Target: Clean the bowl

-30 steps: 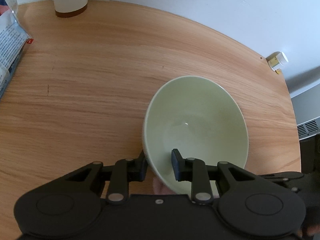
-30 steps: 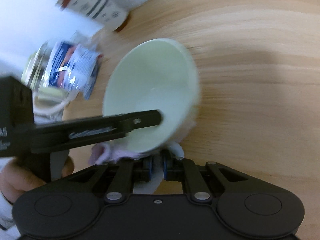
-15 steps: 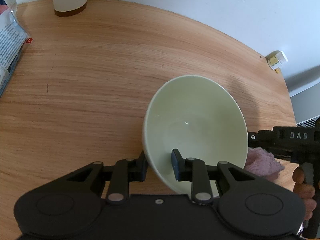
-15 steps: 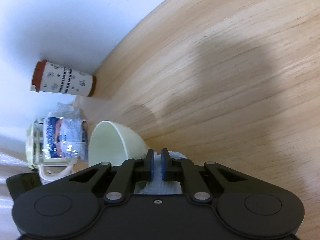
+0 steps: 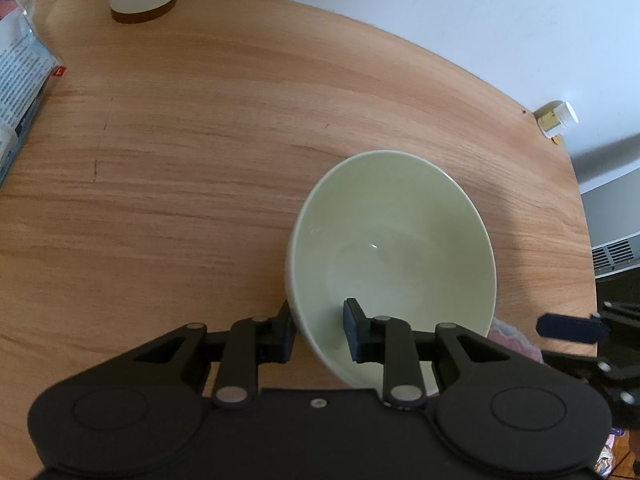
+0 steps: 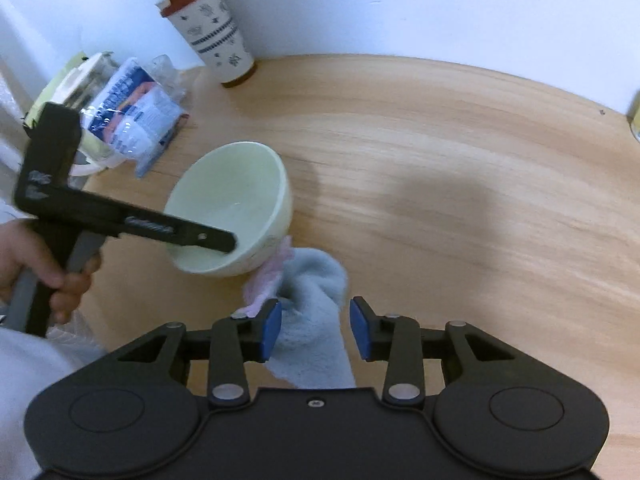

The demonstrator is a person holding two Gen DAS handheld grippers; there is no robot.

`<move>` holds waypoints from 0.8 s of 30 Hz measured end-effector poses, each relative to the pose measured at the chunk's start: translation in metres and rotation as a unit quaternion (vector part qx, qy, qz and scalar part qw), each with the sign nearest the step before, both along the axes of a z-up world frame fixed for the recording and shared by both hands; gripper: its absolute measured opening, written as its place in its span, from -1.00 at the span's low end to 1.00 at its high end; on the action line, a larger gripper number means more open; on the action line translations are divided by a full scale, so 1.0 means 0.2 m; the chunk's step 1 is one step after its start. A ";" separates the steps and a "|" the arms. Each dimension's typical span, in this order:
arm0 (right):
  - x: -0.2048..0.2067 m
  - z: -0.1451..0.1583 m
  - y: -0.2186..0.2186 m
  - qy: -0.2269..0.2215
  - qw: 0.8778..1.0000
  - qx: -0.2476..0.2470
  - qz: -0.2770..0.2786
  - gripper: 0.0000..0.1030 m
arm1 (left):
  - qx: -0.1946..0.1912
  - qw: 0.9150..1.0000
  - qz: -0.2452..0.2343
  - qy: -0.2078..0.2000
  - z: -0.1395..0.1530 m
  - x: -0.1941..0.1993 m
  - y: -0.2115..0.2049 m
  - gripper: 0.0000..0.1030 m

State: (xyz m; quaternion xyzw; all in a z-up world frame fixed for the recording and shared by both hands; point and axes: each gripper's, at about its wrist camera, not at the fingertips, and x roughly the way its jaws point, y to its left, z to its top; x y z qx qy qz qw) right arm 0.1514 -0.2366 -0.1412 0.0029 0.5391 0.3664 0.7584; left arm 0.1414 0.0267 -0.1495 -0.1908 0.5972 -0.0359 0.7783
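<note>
The bowl (image 5: pixel 394 252) sat tilted on the table (image 5: pixel 200 152), its near wall between the 2 fingers of my left gripper (image 5: pixel 320 330), 1 finger inside, 1 outside. The cloth (image 6: pixel 312 308) lay on the table just right of the bowl, touching its underside, and ran back between the parted fingers of my right gripper (image 6: pixel 315 330). Behind the bowl, at the far edge by the wall, stood the cup (image 6: pixel 212 28). Left of the cup lay a packet (image 6: pixel 136 120). A small bottle (image 5: pixel 556 119) lay beyond the far right edge.

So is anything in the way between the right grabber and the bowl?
Only the cloth: it lies between the right gripper's just-opened jaws, reaching to the bowl, which the left gripper clamps by its rim.
</note>
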 end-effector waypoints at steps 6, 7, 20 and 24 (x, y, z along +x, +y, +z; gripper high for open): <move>-0.02 -0.09 0.09 -0.003 1.000 0.001 0.006 -0.08 | -0.002 1.000 0.002 0.008 0.00 0.01 0.00 -0.50; -0.01 -0.10 0.11 -0.001 1.000 0.002 0.009 -0.08 | -0.002 1.000 0.002 0.010 0.00 0.01 0.00 -0.50; -0.07 -0.22 0.23 -0.055 0.992 -0.095 0.069 -0.49 | 0.010 1.000 -0.009 0.010 -0.01 0.02 -0.01 -0.47; 0.00 -0.23 0.14 0.027 1.000 -0.003 -0.004 -0.63 | 0.010 1.000 -0.010 0.012 -0.01 0.03 -0.01 -0.45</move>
